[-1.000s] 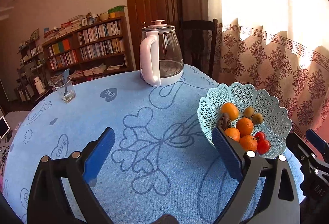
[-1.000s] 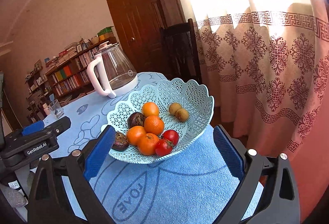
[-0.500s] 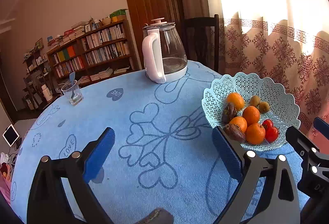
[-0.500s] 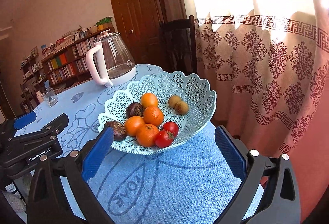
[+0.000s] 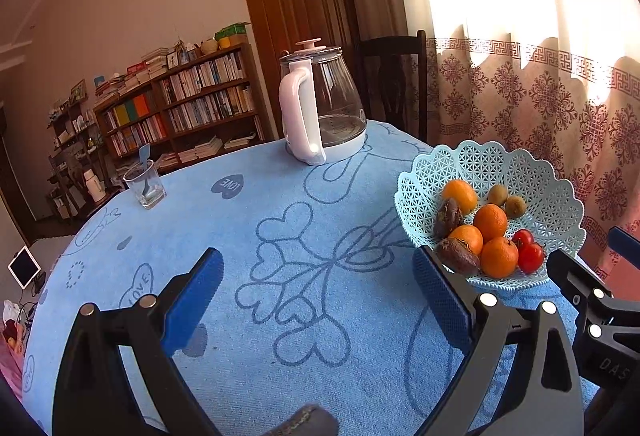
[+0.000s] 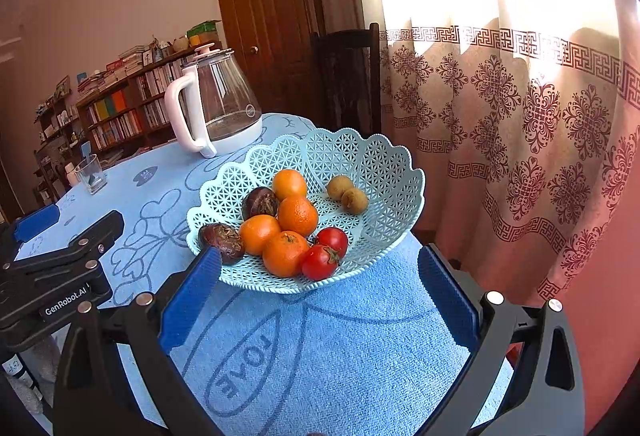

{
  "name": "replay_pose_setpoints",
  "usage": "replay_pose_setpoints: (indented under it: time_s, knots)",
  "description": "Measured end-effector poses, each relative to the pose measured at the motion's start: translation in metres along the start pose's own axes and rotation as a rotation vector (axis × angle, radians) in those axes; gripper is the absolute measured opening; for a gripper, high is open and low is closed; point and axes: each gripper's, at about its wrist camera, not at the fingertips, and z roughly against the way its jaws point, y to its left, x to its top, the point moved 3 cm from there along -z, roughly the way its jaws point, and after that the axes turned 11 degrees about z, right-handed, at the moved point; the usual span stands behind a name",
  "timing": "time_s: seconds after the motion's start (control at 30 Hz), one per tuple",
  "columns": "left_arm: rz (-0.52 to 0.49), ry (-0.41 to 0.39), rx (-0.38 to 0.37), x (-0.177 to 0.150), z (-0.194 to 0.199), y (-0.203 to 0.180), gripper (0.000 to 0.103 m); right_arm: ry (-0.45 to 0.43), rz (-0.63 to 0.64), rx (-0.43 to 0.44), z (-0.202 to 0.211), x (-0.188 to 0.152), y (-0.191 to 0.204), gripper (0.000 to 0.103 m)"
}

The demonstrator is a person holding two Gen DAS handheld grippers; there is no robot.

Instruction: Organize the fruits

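A pale blue lattice fruit basket [image 6: 372,163] [image 5: 552,195] stands near the table's right edge. It holds several oranges [image 6: 298,215] [image 5: 490,222], two red tomatoes [image 6: 320,262] [image 5: 530,258], two small brown fruits [image 6: 354,200] [image 5: 498,194] and two dark wrinkled fruits [image 6: 222,238] [image 5: 458,256]. My right gripper [image 6: 318,296] is open just in front of the basket with nothing between its fingers. My left gripper [image 5: 320,300] is open over bare blue cloth, left of the basket.
A round table wears a blue cloth with heart patterns [image 5: 240,236]. A glass kettle with a white handle [image 5: 320,103] stands at the back, a small glass [image 5: 145,187] at the far left. Behind are a dark chair [image 5: 394,83], curtains, a door and bookshelves.
Both grippers have drawn back and shifted a little, so the basket sits further into view in each. Both stayed open and the fruit has not moved.
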Motion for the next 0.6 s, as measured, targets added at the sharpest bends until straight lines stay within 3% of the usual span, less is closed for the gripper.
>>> replay_pose_setpoints:
  time_s: [0.6]
  knots:
    - [-0.015, 0.001, 0.001, -0.0041, 0.0001, -0.0032, 0.094, 0.0, 0.018, -0.007, -0.0002, 0.0008, 0.0022, 0.1]
